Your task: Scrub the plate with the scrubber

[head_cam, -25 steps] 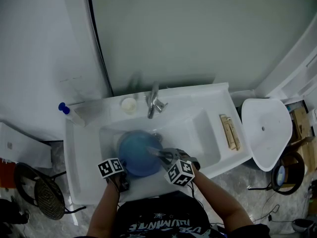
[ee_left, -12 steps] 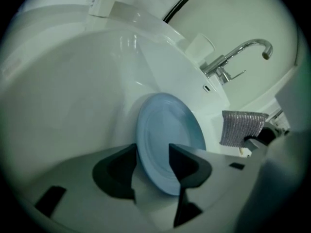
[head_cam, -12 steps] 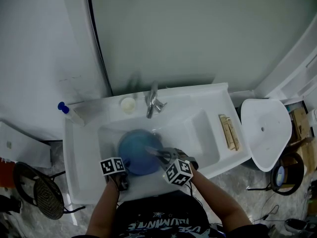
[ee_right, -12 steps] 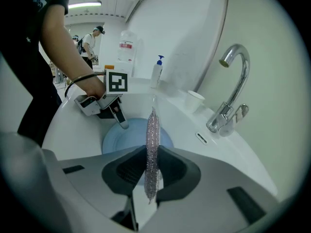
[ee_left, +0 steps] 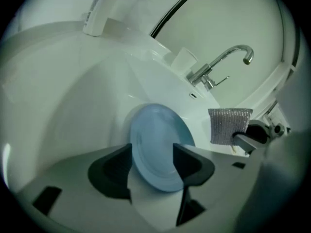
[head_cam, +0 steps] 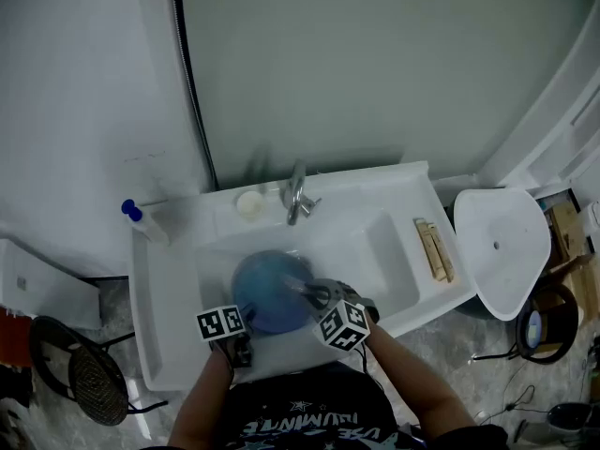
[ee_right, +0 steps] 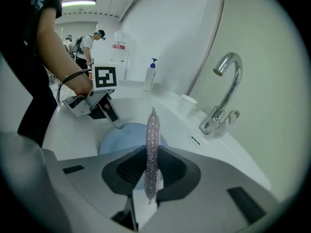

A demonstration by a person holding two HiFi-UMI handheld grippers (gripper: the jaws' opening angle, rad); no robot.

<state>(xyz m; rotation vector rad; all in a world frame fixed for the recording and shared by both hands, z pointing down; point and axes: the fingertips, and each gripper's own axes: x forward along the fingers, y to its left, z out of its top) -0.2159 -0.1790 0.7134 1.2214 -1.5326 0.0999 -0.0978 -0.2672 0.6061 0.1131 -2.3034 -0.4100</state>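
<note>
A blue plate (head_cam: 267, 289) lies in the basin of the white sink (head_cam: 169, 289). My left gripper (head_cam: 240, 317) is at the plate's near left rim. In the left gripper view the plate (ee_left: 155, 140) shows between the wide jaws of that gripper (ee_left: 152, 166); they have just been opening and the pads stand off it. My right gripper (head_cam: 314, 296) is over the plate's right side, shut on a silvery mesh scrubber (ee_right: 152, 144) held edge-up. That scrubber (ee_left: 229, 125) also shows in the left gripper view.
A chrome faucet (head_cam: 296, 193) stands behind the basin, with a small white cup (head_cam: 249, 204) to its left. A blue-capped pump bottle (head_cam: 141, 218) sits at the back left corner. Wooden pieces (head_cam: 434, 248) lie on the right ledge, beside a white fixture (head_cam: 502, 251).
The left gripper has drawn back a little from the plate's rim toward the sink's front edge. The right gripper and scrubber stay over the plate.
</note>
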